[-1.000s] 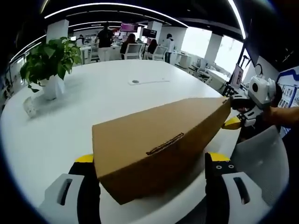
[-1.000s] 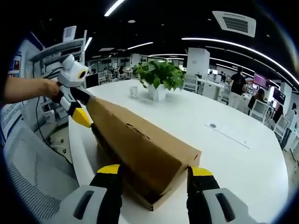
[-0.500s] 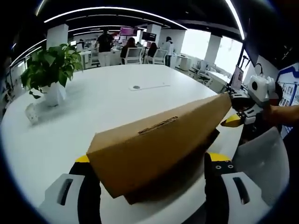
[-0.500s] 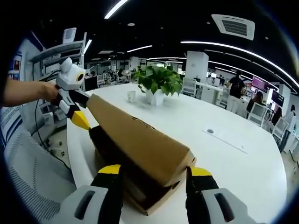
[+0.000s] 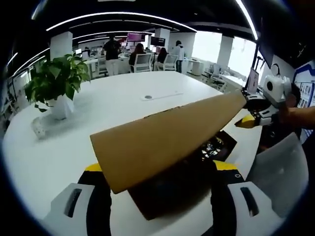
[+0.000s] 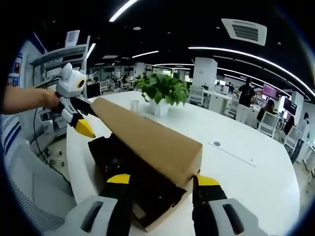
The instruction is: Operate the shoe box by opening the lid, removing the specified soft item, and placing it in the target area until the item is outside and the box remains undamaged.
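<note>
Brown cardboard lid [image 5: 162,142] is tilted up off the box [image 6: 147,196], hinged along the far long edge; dark interior shows under it, with something dark and patterned inside [image 5: 212,146], too unclear to identify. Box sits at the near edge of the white tabletop [image 5: 108,103].

Left gripper [image 5: 160,172] is at 1 short end, right gripper [image 6: 158,181] at the other. Each has its 2 fingers spread wide on either side of the box end, under the raised lid. Cannot tell if they bear on the lid or box.

Each gripper also shows at the far end in the other's view, in the person's hand [image 6: 49,100].

Potted plant [image 5: 54,81] and small cup [image 5: 38,128] stand on the tabletop, well apart from the box. Office with people in the background.
</note>
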The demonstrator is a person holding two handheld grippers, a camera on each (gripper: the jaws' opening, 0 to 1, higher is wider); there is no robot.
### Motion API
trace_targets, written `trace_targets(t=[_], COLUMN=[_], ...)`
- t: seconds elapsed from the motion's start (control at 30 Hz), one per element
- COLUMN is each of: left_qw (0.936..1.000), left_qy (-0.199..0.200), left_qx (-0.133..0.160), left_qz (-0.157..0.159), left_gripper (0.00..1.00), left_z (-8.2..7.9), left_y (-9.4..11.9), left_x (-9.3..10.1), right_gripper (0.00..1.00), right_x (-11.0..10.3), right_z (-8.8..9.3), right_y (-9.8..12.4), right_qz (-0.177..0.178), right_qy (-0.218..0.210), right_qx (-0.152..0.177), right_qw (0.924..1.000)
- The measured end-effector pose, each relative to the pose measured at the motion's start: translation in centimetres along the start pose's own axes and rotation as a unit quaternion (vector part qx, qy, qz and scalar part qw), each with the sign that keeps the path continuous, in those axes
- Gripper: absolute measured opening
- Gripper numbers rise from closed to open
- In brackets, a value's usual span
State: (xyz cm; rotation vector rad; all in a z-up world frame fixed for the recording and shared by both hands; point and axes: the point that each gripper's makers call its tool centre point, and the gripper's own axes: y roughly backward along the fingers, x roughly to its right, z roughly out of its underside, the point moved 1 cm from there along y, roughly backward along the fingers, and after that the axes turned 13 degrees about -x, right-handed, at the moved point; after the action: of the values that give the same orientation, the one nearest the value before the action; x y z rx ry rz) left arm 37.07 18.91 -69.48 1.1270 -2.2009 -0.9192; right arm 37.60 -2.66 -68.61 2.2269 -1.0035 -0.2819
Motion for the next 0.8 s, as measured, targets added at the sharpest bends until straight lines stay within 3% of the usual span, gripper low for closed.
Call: trace_targets(t=[0.27, 0.8], left_qw=[0.9997, 0.9985], left_qy=[0.005, 0.003], left_qx=[0.009, 0.02], left_qz=[-0.024, -0.05], left_gripper=[0.7, 0.57], left_z=[-0.7, -2.2], left_y=[0.1, 0.2], left_x=[-1.1, -2.6], right_gripper=[0.39, 0.31], right_x=[0.8, 2.8], right_z=[-0.7, -2.2], right_y=[-0.1, -0.5], right_qz=[0.01, 0.026], right_qy=[0.002, 0.004], right_qx=[0.008, 0.019], right_qw=[0.9999, 0.9995])
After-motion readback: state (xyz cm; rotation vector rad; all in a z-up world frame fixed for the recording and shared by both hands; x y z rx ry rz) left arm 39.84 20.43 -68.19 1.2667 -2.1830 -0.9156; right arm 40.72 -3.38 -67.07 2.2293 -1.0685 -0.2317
